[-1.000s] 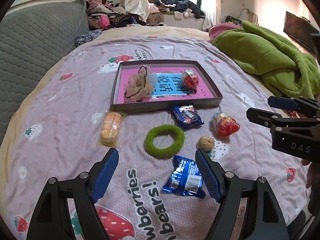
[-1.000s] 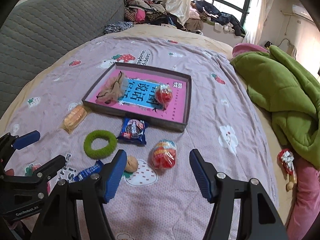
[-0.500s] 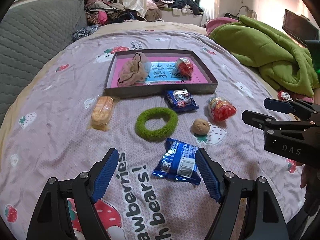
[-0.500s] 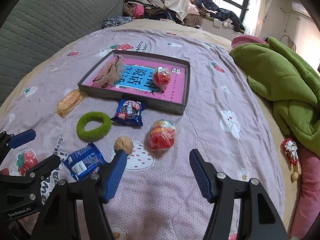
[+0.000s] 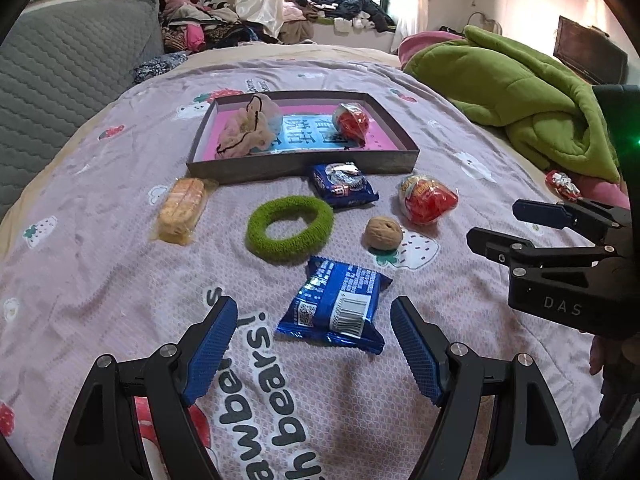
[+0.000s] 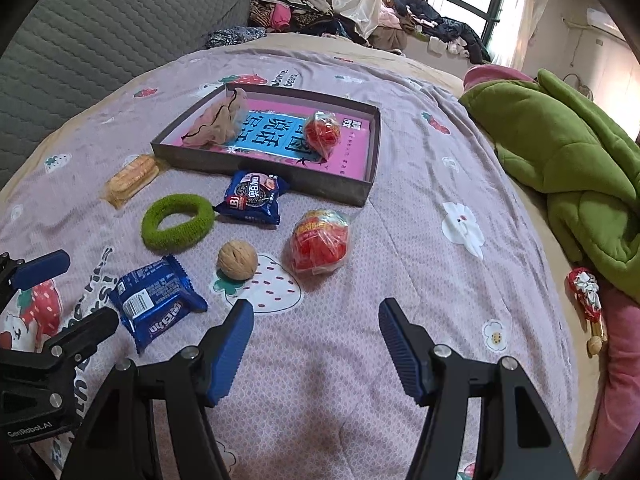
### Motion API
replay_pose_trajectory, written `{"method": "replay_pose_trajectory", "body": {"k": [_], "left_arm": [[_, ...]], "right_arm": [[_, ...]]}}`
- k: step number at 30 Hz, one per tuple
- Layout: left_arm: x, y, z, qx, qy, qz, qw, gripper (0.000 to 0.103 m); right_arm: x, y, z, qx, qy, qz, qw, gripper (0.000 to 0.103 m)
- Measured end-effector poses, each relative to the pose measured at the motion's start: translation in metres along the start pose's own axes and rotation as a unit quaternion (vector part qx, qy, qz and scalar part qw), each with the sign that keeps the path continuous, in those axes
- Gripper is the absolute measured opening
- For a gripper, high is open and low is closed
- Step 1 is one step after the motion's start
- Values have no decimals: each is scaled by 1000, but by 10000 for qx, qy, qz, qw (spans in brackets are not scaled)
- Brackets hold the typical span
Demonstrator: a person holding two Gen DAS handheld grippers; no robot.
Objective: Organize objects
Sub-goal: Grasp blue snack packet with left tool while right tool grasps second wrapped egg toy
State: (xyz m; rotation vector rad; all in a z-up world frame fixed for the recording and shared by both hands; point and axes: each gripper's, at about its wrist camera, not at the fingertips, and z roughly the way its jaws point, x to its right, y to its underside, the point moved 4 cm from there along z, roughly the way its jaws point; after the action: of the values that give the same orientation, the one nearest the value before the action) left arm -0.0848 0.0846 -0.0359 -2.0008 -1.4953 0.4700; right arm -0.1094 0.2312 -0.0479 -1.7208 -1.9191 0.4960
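Note:
On the lilac bedspread a shallow dark tray holds a beige cloth bundle and a red snack bag. In front of it lie a biscuit pack, a green fuzzy ring, a blue cookie pack, a red candy bag, a walnut and a blue wafer pack. My left gripper is open, just short of the wafer pack. My right gripper is open over bare sheet, short of the walnut and candy bag.
A green quilt is heaped on the right of the bed, with a small red-and-silver wrapped item at its foot. A grey quilted headboard runs along the left. Piled clothes lie under the far window.
Both grippers have sunk toward the bed and come nearer the loose items, which now look larger. The jaws of both stand as wide as before. No object has moved.

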Motion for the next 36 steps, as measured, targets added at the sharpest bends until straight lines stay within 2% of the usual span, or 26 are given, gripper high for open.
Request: {"method": "replay_pose_trajectory", "body": {"k": [13, 36], "left_arm": [[8, 10, 17, -55, 160, 7, 9999, 80], [3, 11, 47, -214, 190, -96, 9995, 80]], "right_arm": [[-2, 0, 10, 51, -99, -4, 9999, 65], [3, -5, 48, -103, -133, 89, 9998, 65]]}}
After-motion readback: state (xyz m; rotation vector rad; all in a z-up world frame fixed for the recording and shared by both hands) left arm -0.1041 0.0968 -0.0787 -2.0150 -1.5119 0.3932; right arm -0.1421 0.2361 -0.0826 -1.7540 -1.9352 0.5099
